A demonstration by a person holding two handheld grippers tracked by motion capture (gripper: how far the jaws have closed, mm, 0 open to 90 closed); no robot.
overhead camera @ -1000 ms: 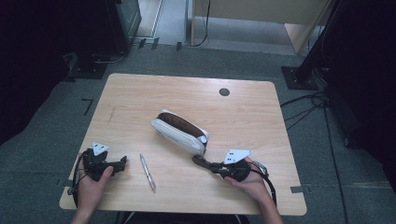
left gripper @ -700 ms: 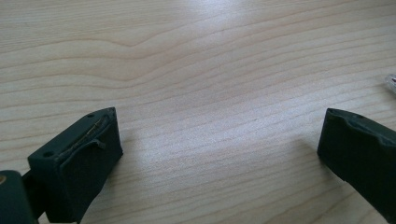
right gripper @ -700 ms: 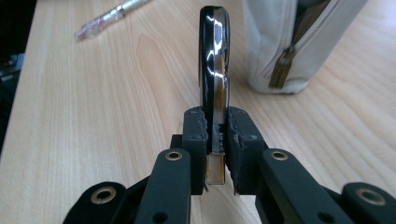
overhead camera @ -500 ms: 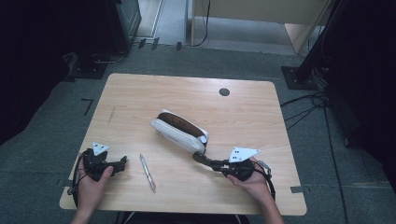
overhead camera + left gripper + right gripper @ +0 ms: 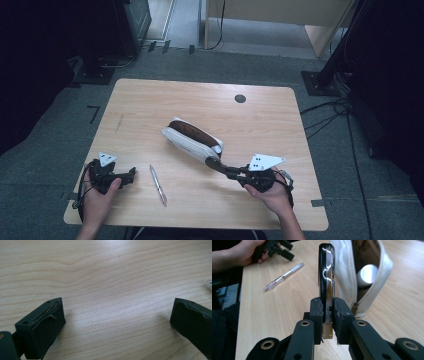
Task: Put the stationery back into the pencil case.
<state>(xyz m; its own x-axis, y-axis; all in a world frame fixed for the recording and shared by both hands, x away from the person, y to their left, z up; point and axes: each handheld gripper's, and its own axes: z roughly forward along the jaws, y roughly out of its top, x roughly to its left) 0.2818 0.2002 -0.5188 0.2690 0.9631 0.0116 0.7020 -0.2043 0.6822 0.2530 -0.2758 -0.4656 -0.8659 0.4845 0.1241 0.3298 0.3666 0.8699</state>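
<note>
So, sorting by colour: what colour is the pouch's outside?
White, with a brown lining; the pouch shows best in the right gripper view.

Pouch (image 5: pixel 362 277) top cut off by frame, pen (image 5: pixel 209 284) clipped at edge

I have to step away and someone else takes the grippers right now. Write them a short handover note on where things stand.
Right gripper: shut on a glossy black bar-shaped item with a gold end, held just short of the pencil case's mouth.
Left gripper: open, nothing between its jaws, resting low at the near left of the table.
White pencil case: lying mid-table, unzipped, with a silvery cylinder already inside.
Silver pen: loose on the table between the two grippers.
Done: black item picked up.
Left, probably: slide it into the case, then likely the pen, and perhaps zip up.
</note>
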